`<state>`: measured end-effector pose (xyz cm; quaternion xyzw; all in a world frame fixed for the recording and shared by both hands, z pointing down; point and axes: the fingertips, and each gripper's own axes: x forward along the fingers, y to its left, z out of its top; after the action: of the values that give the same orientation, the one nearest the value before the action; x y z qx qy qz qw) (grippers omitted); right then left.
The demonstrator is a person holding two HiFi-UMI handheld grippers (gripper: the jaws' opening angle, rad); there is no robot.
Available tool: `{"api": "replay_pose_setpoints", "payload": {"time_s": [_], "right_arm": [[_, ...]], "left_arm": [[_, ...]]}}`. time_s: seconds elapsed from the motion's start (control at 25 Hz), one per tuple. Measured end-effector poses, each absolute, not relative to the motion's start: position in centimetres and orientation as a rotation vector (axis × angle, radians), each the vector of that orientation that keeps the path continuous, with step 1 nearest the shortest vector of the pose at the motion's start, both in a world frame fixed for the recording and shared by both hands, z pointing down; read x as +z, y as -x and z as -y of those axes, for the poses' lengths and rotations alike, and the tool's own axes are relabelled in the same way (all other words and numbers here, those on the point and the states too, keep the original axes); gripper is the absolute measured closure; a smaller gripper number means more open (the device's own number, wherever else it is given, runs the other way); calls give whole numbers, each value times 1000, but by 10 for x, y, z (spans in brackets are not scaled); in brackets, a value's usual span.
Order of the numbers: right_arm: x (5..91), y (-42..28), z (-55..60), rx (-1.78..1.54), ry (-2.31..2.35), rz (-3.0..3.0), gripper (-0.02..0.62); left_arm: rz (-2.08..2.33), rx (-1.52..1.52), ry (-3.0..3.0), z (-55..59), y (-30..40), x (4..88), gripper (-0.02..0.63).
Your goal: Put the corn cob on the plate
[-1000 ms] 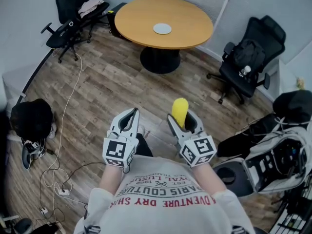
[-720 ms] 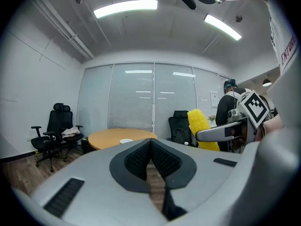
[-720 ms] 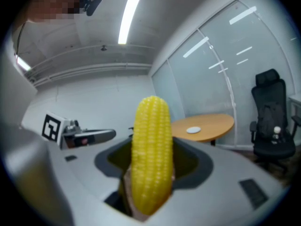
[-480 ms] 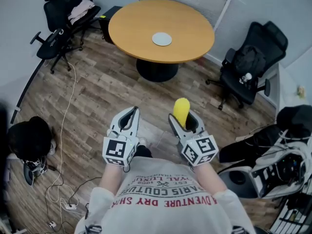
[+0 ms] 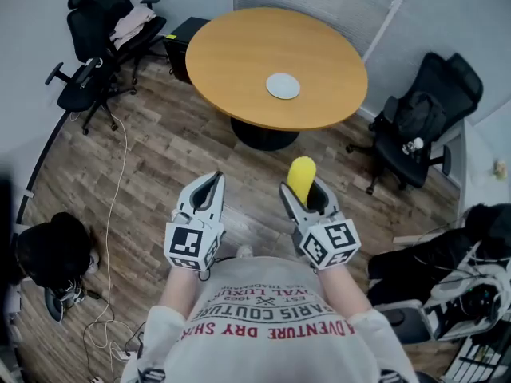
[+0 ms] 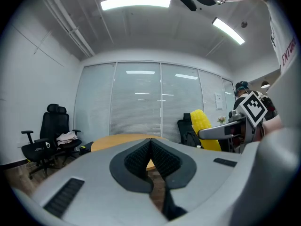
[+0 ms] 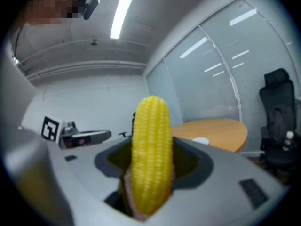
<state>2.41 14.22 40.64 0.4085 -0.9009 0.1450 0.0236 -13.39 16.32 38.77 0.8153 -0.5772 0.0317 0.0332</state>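
Head view is showing the right gripper (image 5: 302, 195) clenching the yellow corn cob (image 5: 301, 176) upright by its lower end, seemingly for carrying to the white plate (image 5: 283, 85) lying on the round wooden table (image 5: 239, 50) at twelve o'clock, well apart, while the left gripper (image 5: 211, 183), at the cob's nine o'clock, is hanging pressed closed on nothing.

The yellow corn cob (image 5: 301, 179) sits clamped between the jaws of the right gripper (image 5: 303, 193), its rounded tip poking out beyond them. The small, round, pale plate (image 5: 283, 85) lies flat on the wooden tabletop (image 5: 239, 46), well apart from the cob.
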Motion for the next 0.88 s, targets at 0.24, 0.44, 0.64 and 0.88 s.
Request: {"api": "replay_pose_setpoints", "payload": {"time_s": [0.24,0.44,0.64,0.88], "right_arm": [[416,-5,-110,475,-1252,2755,328],[423,3,-75,505,-1259,2729,328],[429,4,-31,527,-1228,2750,328],[436,-6,45,552,-1181,2754,328]], "left_arm": [[1761,100,-2468,-135,158,404,572],[1763,118,-2439,-107,167,413,572],[1788,132,-2420,-69,164,418,572],[1832,155,-2400,-1,151,416,572]]}}
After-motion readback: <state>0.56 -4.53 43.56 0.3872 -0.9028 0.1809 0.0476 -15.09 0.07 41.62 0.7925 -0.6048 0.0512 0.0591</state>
